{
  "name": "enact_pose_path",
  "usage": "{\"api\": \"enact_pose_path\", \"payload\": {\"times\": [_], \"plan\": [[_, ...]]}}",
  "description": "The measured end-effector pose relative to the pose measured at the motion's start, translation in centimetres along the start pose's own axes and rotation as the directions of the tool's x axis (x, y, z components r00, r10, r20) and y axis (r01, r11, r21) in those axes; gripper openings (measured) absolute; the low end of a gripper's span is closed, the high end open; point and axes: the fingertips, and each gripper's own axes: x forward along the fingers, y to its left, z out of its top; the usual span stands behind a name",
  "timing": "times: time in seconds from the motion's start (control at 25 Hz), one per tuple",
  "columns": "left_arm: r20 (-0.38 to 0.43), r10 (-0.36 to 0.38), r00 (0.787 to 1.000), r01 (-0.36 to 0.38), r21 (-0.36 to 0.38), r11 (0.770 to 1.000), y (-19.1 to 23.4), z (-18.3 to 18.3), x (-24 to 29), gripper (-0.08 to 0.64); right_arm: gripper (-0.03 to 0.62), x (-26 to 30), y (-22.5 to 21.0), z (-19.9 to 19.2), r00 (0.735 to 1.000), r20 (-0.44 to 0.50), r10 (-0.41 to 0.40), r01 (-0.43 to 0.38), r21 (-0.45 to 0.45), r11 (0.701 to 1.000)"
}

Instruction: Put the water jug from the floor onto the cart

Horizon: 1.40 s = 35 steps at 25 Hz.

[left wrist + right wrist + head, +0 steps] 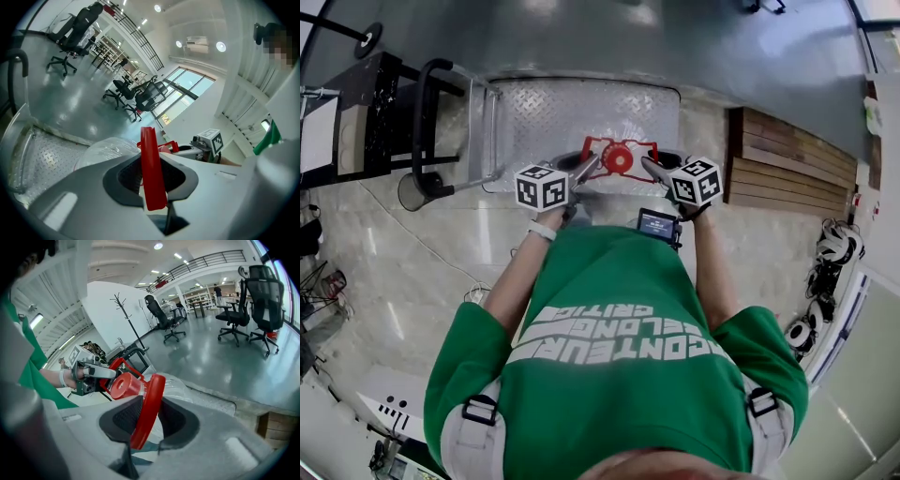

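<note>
- The water jug (105,150) is a clear, crinkled plastic dome with a round red cap (124,385) and a flat red handle frame (149,150). We hold it between both grippers at the near edge of the cart (581,112).
- The left gripper (152,176) has its jaws clenched on one straight red bar of the handle frame. Dark ribbed pads (129,176) sit on either side of the bar.
- The right gripper (145,416) has its jaws clamped the same way on the opposite side of the frame, where the red rim is rounded.
- The cart has a silver diamond-plate deck (47,154) and a black tubular push handle (427,122).
- The floor (722,47) beyond the cart is glossy grey.
- In the head view we see only the jug's red top; its clear body is hidden beneath the two grippers.
- We cannot tell whether the jug's base touches the deck or hangs above it.
</note>
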Motion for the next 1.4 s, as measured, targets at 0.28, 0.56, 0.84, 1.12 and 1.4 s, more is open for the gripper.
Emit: {"api": "enact_pose_path", "payload": {"times": [0.28,0.56,0.84,1.12,1.4], "plan": [[0.017,0.050,0.999,-0.050,-0.011,0.999,-0.2,0.1,1.7,0.083,0.095,-0.1,-2.0,0.0,0.998,0.001,0.057,-0.057,-0.035,0.998],[0.094,0.146,0.985,-0.142,-0.054,0.988,0.4,-0.9,4.6,0.083,0.095,0.3,-5.1,-0.3,0.990,-0.002,0.144,-0.143,-0.081,0.986],[0.025,0.178,0.984,-0.176,-0.071,0.982,1.6,-2.8,8.4,0.081,0.095,0.9,-8.4,-2.8,0.986,-0.040,0.164,-0.166,-0.064,0.984],[-0.069,0.124,0.990,-0.130,-0.094,0.987,2.2,-4.4,12.1,0.081,0.095,1.2,-11.7,-5.2,0.988,-0.073,0.136,-0.136,-0.008,0.991],[-0.153,0.120,0.981,-0.139,-0.122,0.983,3.9,-6.6,13.9,0.080,0.095,2.8,-13.2,-8.0,0.986,-0.108,0.126,-0.122,0.047,0.991]]}}
